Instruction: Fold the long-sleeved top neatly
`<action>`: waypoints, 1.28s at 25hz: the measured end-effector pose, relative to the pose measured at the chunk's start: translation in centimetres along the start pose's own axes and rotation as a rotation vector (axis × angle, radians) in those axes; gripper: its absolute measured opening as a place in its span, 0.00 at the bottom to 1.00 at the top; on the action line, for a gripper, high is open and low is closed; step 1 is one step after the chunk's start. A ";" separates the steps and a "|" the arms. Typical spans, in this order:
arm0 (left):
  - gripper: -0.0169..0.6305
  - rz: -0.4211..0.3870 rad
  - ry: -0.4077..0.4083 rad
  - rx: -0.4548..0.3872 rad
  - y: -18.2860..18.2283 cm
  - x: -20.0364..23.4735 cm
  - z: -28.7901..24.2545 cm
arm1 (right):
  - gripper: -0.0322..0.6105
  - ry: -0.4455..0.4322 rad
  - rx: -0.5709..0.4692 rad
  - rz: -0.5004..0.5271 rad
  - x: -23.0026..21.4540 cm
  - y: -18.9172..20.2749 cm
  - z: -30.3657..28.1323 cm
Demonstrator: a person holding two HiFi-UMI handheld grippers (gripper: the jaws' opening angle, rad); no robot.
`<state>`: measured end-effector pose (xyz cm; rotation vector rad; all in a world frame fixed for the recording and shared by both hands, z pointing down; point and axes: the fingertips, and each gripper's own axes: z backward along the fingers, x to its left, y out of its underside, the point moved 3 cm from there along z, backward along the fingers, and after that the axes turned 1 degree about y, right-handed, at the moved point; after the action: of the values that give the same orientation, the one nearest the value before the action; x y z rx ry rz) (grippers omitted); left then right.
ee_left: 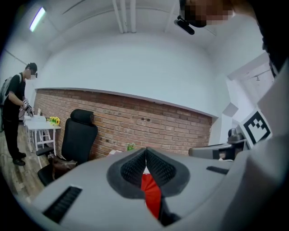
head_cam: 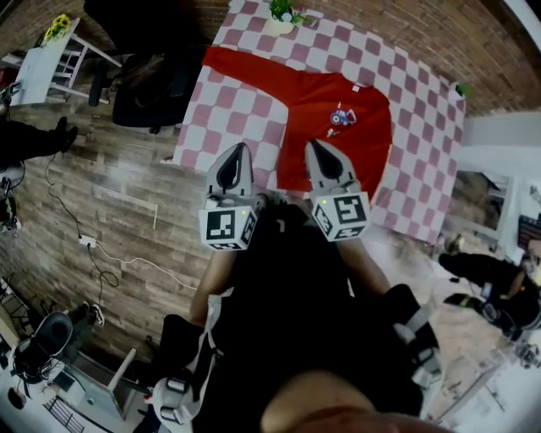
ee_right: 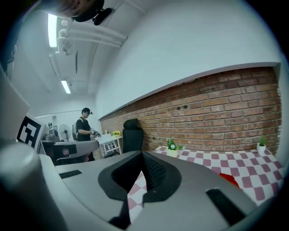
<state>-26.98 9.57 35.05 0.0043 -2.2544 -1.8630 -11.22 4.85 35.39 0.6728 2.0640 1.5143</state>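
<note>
Hovering with jaws pressed together and empty, left gripper (head_cam: 239, 150) at seven o'clock of the red long-sleeved top (head_cam: 342, 139), right gripper (head_cam: 317, 149) at six.

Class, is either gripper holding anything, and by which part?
Nothing is held: left gripper and right gripper are shut and empty; the red long-sleeved top lies on the table.

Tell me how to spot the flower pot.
Find the table under the red-and-white checked cloth by the brick wall. Past the red long-sleeved top, near the far left corner, stands a small pale pot of green leaves. The other plant sits at the far right corner.
</note>
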 end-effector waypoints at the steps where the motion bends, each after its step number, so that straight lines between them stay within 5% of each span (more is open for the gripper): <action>1: 0.04 0.003 -0.013 -0.004 0.0 0.1 -0.1 | 0.06 -0.014 -0.005 0.001 -0.1 -0.4 -0.1; 13: 0.04 0.012 -0.138 -0.002 -0.9 5.3 -3.3 | 0.06 -0.119 -0.026 -0.001 0.9 -4.2 -4.7; 32: 0.04 0.074 -0.088 0.135 1.7 23.2 -18.2 | 0.06 -0.027 -0.003 0.041 3.4 -8.6 -21.4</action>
<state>-46.32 -11.01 43.68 -0.1400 -2.4009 -1.7023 -28.41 -10.62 32.44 0.7344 2.0390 1.5228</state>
